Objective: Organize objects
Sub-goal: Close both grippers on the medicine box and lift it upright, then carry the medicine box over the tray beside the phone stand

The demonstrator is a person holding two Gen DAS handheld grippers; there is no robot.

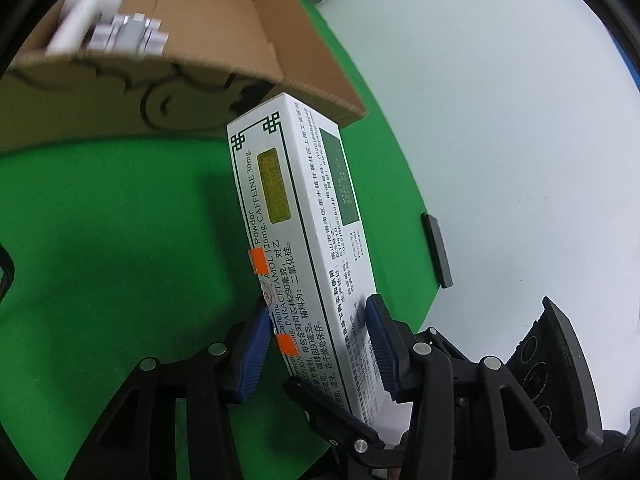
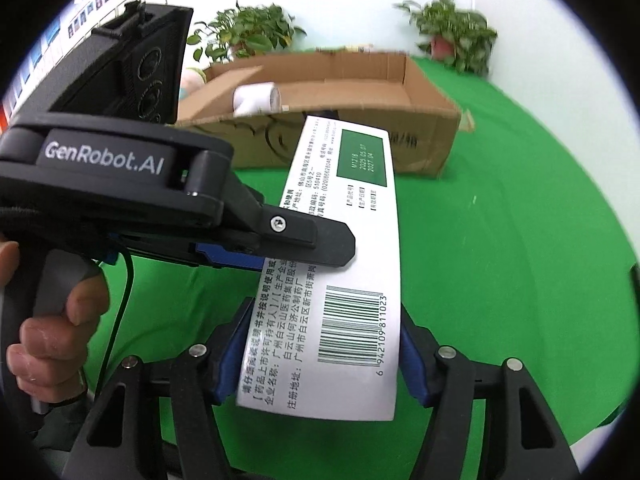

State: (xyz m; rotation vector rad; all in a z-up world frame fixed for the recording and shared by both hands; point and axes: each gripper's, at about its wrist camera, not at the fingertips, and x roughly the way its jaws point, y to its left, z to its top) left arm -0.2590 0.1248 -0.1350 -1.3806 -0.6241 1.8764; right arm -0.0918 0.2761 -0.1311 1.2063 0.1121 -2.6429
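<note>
**White carton, two grips, one open box ahead**

White printed card is what both tools are clamped on: a long, flat-sided medicine carton (image 2: 332,280), held in the air above the green cloth (image 2: 500,280). The left gripper (image 1: 318,354) has its blue ribbed pads closed on the carton's two broad faces near the near end. The right gripper (image 2: 320,354) pinches the same carton across its narrow edges, also at the near end, jaws drawn in just to the carton's width. Seen from the right wrist, the left tool reaches in from the left and crosses above the right one.

The step in hand looks like a handover or a joint carry toward the cardboard box (image 2: 360,92) at the far side. To do it well, one grip should let go before the other turns, or the thin card will twist and crease. Keep pressure light; the carton is hollow and its walls will dent.

The box is brown corrugated board, flaps open, with a white roll (image 2: 256,98) lying inside. Potted plants (image 2: 456,32) stand beyond it. A small dark flat slab (image 1: 437,250) lies at the cloth's right edge.
</note>
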